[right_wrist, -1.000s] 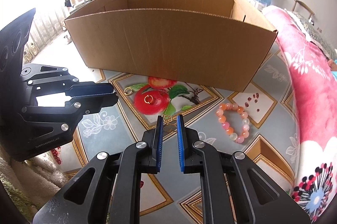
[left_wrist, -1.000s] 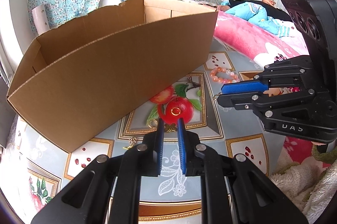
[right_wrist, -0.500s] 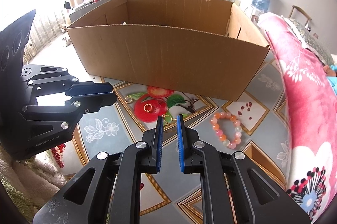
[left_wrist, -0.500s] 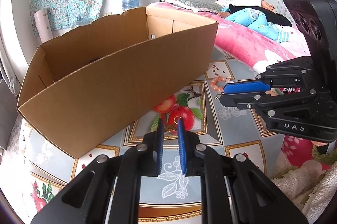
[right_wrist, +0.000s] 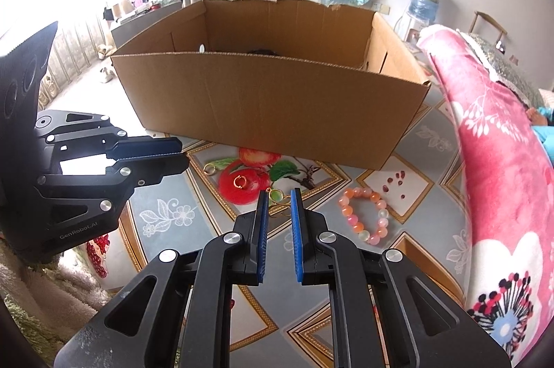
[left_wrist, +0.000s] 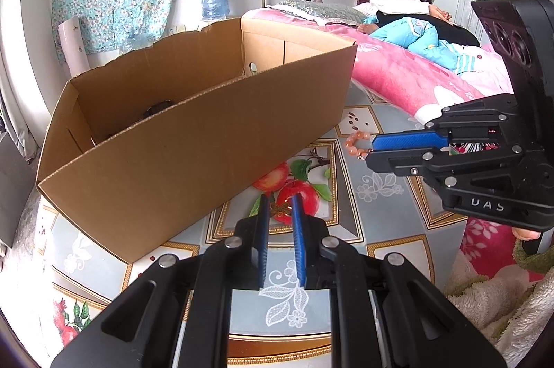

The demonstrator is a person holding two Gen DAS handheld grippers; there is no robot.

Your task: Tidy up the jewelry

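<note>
Cardboard box on patterned floor

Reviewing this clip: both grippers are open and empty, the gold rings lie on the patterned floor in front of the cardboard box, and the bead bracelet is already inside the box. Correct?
Not quite. The bead bracelet lies on the patterned floor in front of the cardboard box, as the right wrist view shows. The rest stands.

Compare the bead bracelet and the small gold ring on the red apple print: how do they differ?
The bead bracelet is a wide loop of round pink, orange and pale beads; the gold ring is one thin metal hoop, far smaller. The bracelet lies on grey patterned floor covering, to the right of the right gripper; the ring lies on the red apple print, to its left. Both lie flat, ungripped, outside the cardboard box.
</note>
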